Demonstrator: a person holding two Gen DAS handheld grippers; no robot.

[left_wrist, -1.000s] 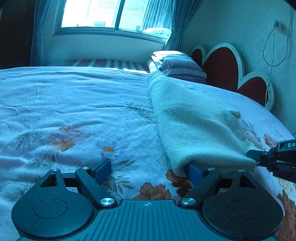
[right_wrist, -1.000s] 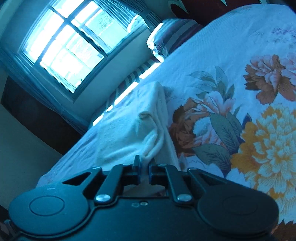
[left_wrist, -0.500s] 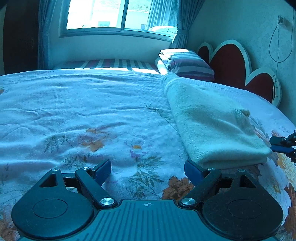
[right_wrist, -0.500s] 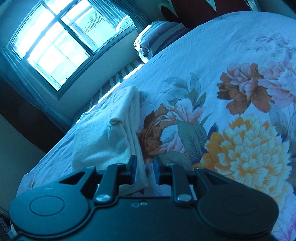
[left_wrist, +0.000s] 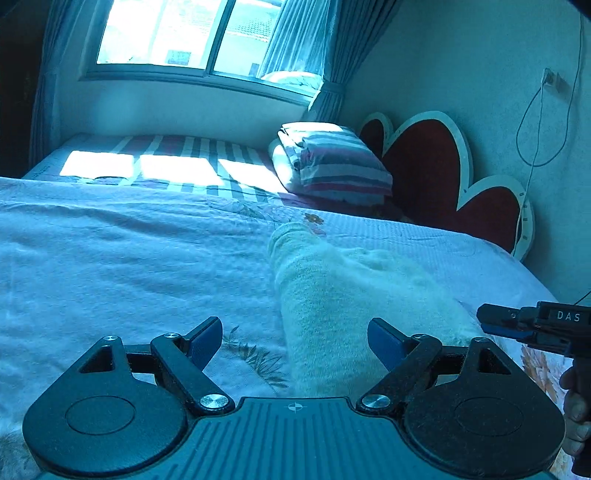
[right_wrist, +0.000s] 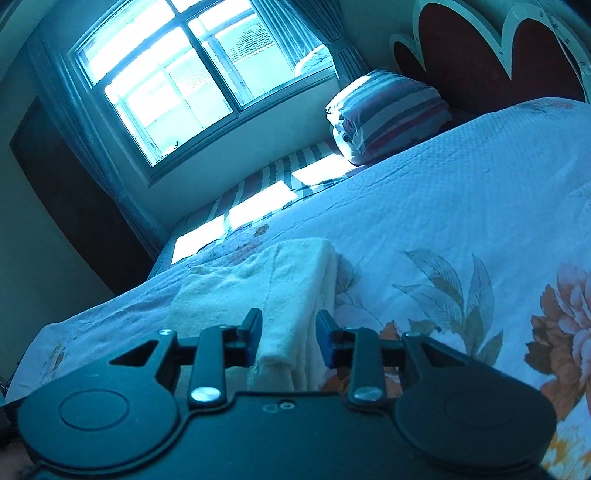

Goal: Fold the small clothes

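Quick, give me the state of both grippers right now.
Left gripper: open, holding nothing, jaws wide over the edge of the folded cream garment.
Right gripper: open, holding nothing, jaws either side of the garment's edge.

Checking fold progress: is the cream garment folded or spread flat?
Folded: the cream garment lies as a narrow strip on the bedspread, stacked layers showing at its near edge.

Sunlit window (left_wrist: 207, 35) above floral bed (left_wrist: 110, 258), heart headboard (left_wrist: 424, 162).

garment's (left_wrist: 343, 306) near end behind left gripper (left_wrist: 294, 343)
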